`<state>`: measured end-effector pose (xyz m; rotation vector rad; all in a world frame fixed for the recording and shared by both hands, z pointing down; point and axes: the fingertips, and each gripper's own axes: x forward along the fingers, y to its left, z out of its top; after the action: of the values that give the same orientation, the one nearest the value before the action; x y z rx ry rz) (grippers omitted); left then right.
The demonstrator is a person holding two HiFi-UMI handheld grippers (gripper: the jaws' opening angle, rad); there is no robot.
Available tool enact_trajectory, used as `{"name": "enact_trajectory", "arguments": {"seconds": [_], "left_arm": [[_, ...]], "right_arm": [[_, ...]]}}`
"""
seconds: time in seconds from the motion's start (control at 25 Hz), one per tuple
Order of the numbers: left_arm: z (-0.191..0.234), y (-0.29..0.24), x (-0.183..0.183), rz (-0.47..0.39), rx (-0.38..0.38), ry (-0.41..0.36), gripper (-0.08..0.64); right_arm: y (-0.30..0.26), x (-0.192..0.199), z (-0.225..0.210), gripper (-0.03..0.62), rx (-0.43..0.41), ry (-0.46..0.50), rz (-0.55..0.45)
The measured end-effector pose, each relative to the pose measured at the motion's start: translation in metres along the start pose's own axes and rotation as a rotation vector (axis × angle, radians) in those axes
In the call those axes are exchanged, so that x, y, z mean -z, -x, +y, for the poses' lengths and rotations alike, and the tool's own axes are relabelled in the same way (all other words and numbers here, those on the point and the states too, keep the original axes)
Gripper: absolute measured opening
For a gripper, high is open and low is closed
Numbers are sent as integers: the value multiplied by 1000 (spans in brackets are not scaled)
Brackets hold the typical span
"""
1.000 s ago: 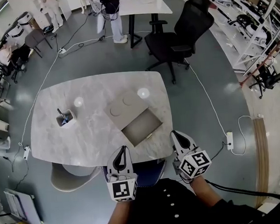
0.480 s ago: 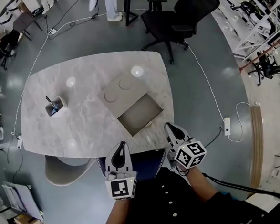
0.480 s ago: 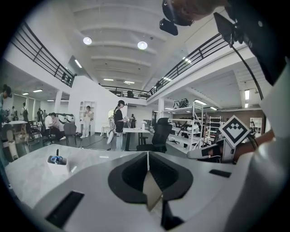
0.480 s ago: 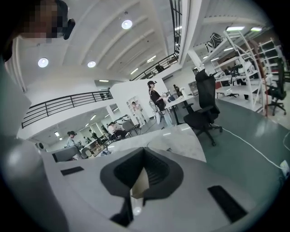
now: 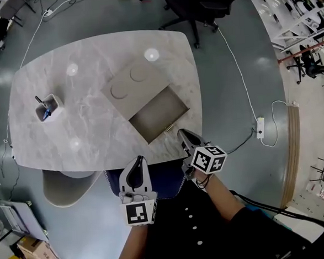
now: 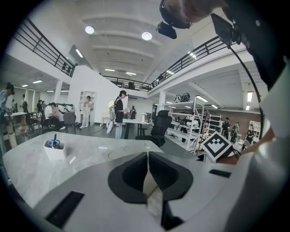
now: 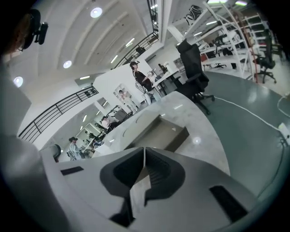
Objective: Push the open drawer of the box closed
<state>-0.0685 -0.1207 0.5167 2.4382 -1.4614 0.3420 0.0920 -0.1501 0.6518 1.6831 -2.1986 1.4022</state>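
An off-centre push on the drawer may skew it, or slide the whole box across the table (nothing braces it). The drawer gapes toward the table's near edge, just ahead of the right gripper, jaws together, empty. The left gripper, likewise closed on nothing, hangs short of that edge.

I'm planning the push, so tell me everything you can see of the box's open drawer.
The drawer is a shallow rectangular tray, matte grey-beige like the box, with darker inner walls and nothing visible inside. It is pulled well out toward the person and lies level over the marble-look table, close to its near edge. A small pale handle sits on its front wall. The right gripper, jaws together, is just in front of that wall; whether it touches cannot be told.
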Motion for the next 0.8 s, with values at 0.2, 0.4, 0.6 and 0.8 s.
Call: {"name": "enact_trajectory", "arguments": {"seconds": [0.2, 0.4, 0.6, 0.8], "left_arm": [[0, -2, 9, 22, 3, 1, 21], [-2, -5, 6, 34, 9, 21, 21], [-2, -9, 1, 37, 5, 33, 21], [2, -13, 0, 45, -3, 26, 21]], "right_arm": [[-27, 26, -18, 0, 0, -153, 50], [-44, 43, -31, 49, 2, -301, 72], [-51, 53, -42, 51, 23, -404, 84], [-61, 56, -46, 55, 16, -480, 90]]}}
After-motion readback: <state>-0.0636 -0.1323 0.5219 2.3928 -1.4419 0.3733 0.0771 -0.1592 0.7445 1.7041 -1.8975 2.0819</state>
